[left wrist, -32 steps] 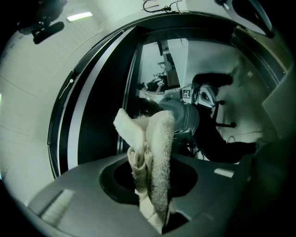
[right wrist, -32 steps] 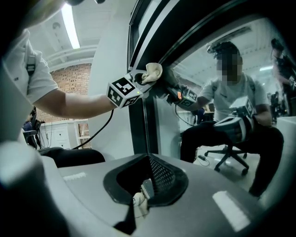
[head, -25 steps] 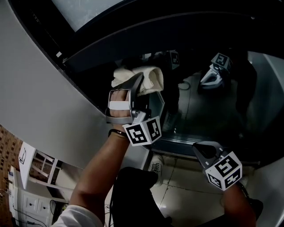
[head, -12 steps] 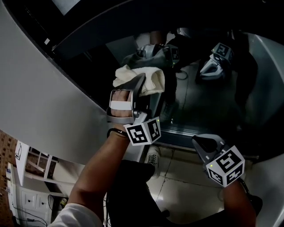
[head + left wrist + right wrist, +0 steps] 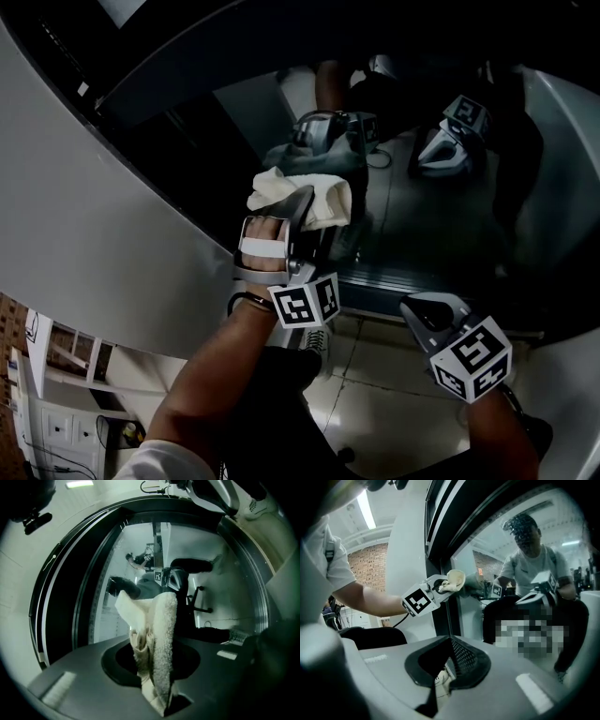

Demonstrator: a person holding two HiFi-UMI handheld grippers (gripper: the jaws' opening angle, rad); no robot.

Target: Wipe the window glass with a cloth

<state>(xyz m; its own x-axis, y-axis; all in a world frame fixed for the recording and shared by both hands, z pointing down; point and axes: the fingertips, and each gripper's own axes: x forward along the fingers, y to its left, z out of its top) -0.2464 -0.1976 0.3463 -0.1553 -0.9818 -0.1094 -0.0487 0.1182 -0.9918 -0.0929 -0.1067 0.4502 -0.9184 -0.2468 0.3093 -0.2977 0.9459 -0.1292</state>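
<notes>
A cream cloth (image 5: 277, 187) is bunched in my left gripper (image 5: 306, 199), which is shut on it and holds it up against the dark window glass (image 5: 441, 225). In the left gripper view the cloth (image 5: 159, 630) stands up between the jaws, with the glass (image 5: 136, 616) just behind it. My right gripper (image 5: 427, 315) hangs lower and to the right, away from the glass, shut with nothing in it. The right gripper view shows the left gripper (image 5: 438, 587) and the cloth (image 5: 453, 579) at the pane's edge beside the dark frame (image 5: 440, 541).
A wide grey wall (image 5: 94, 206) lies left of the dark window frame (image 5: 178, 70). The glass reflects a person and both grippers. Below are a light tiled floor (image 5: 384, 412) and a white shoe (image 5: 316, 345). An office chair (image 5: 190, 590) shows in the glass.
My left gripper has slid the cloth down the glass a little, toward the lower frame. The right gripper has hardly moved.
</notes>
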